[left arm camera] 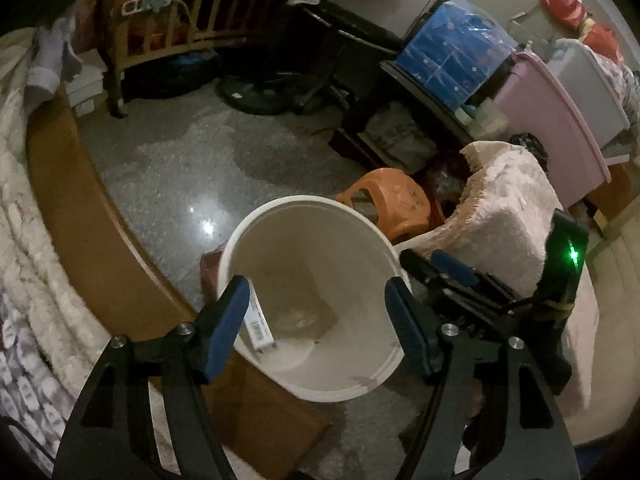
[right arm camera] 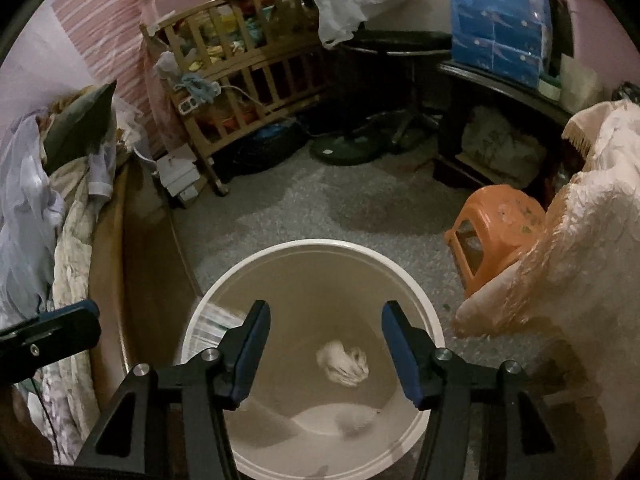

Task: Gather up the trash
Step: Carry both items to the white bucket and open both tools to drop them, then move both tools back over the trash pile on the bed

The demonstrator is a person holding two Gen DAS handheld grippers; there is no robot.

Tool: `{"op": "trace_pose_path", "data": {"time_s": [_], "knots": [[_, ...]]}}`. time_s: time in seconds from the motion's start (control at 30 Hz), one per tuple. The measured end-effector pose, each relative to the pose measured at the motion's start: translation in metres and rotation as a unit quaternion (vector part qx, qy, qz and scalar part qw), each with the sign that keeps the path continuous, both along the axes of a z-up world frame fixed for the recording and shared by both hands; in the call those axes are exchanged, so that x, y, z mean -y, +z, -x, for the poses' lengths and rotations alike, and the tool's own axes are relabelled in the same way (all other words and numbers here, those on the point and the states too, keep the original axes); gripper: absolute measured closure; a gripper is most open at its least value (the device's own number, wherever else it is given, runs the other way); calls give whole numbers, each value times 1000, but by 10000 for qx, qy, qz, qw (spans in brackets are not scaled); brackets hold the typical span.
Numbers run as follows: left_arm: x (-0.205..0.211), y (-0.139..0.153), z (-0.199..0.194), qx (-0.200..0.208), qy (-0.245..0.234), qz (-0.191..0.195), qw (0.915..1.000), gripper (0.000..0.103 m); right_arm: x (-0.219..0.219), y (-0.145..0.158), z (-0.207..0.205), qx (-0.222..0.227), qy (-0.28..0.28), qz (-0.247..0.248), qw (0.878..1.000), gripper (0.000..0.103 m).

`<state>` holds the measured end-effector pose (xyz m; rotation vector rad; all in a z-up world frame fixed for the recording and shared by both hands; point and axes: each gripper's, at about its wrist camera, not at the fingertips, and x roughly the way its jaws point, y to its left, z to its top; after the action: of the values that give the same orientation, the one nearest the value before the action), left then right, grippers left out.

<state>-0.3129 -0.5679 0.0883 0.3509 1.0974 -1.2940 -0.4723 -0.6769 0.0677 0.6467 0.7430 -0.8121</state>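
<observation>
A white round bin (left arm camera: pixel 240 240) stands on the grey floor, and both grippers hang over its mouth. My left gripper (left arm camera: pixel 318 300) is open and empty. A small white box with a barcode (left arm camera: pixel 258 326) is by its left finger, inside the bin against the wall. My right gripper (right arm camera: pixel 326 332) is open and empty above the same bin (right arm camera: pixel 424 304). A crumpled white tissue (right arm camera: pixel 342 362) is in mid-air or resting inside the bin below the right gripper. The right gripper also shows in the left wrist view (left arm camera: pixel 448 270), and the left gripper's finger in the right wrist view (right arm camera: pixel 52 326).
A wooden bed frame (left arm camera: pixel 72 208) with bedding lies to the left. An orange plastic stool (right arm camera: pixel 496 224) and a pink blanket-covered seat (right arm camera: pixel 580 240) stand to the right. A wooden crib (right arm camera: pixel 240 68), a fan base (right arm camera: pixel 344 148) and a dark desk (right arm camera: pixel 480 76) are at the back.
</observation>
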Motion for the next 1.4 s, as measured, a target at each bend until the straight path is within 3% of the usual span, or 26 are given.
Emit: {"op": "trace_pose_path", "data": {"time_s": [0.2, 0.33, 0.53, 0.7, 0.8, 0.9, 1.17, 1.4], "knots": [[-31, 11, -17, 177, 408, 80, 9990, 34, -11, 7, -7, 70, 85, 75, 9999, 47], [-59, 24, -28, 608, 705, 132, 9956, 34, -21, 10, -18, 104, 185, 45, 9998, 47], [-114, 43, -47, 1404, 1245, 95, 9822, 34, -46, 24, -43, 110, 481, 248, 9985, 47], [-169, 51, -75, 1377, 1691, 108, 9759, 34, -66, 41, -61, 190, 690, 538, 9960, 47], [-205, 57, -92, 1399, 1955, 119, 9706, 34, -69, 50, -67, 455, 775, 369, 9953, 47], [-241, 64, -106, 1454, 2237, 154, 9636, 34, -73, 59, -71, 620, 858, 241, 9941, 46], [-340, 74, -139, 1822, 3023, 42, 9356, 34, -110, 78, -106, 652, 1327, 337, 9884, 42], [-418, 73, -159, 1947, 3627, -179, 9112, 34, -169, 85, -157, 857, 2094, 231, 9738, 35]]}}
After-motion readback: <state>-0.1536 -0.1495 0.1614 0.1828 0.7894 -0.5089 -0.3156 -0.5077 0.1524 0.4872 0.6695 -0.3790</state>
